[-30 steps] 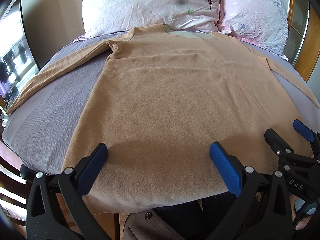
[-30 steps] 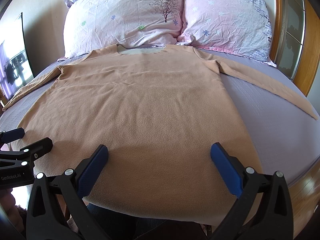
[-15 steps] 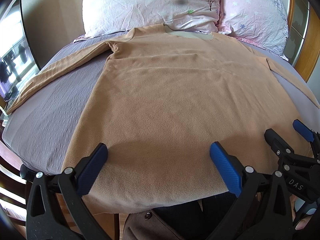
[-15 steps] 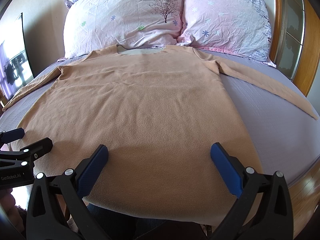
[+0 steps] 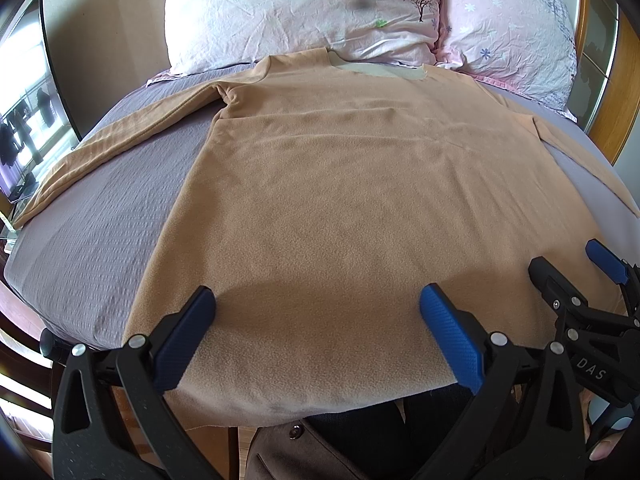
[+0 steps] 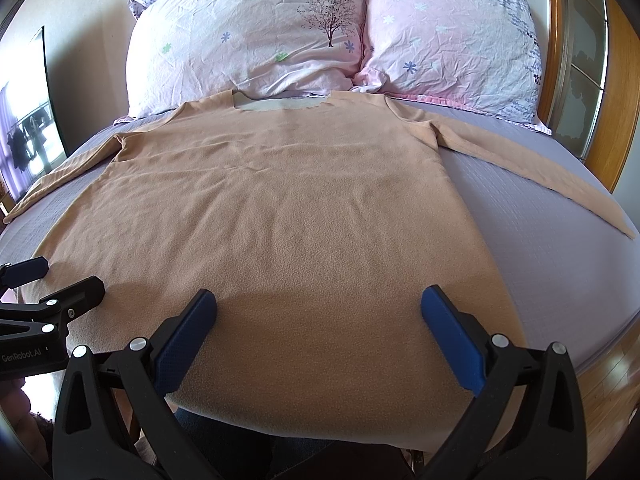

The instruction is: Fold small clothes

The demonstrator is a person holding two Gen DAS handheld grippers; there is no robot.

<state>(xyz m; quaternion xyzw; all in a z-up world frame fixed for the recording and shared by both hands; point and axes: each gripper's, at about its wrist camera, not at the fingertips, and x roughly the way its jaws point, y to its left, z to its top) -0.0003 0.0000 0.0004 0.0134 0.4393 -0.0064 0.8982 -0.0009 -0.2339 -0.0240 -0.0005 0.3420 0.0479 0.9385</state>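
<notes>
A tan long-sleeved shirt [image 5: 352, 200] lies flat on the grey bedsheet [image 5: 104, 232], neck toward the pillows and both sleeves spread out; it also shows in the right wrist view [image 6: 280, 216]. Its hem hangs over the near bed edge. My left gripper [image 5: 316, 320] is open and empty, hovering over the hem's left half. My right gripper [image 6: 318, 320] is open and empty over the hem's right half. Each gripper shows at the edge of the other's view.
Two pink floral pillows [image 6: 256, 36] [image 6: 452, 40] lean at the head of the bed. A wooden headboard frame [image 6: 616, 92] stands at the right. A dark mirror or screen [image 5: 28, 112] stands at the left. The person's legs [image 5: 360, 440] are below the near bed edge.
</notes>
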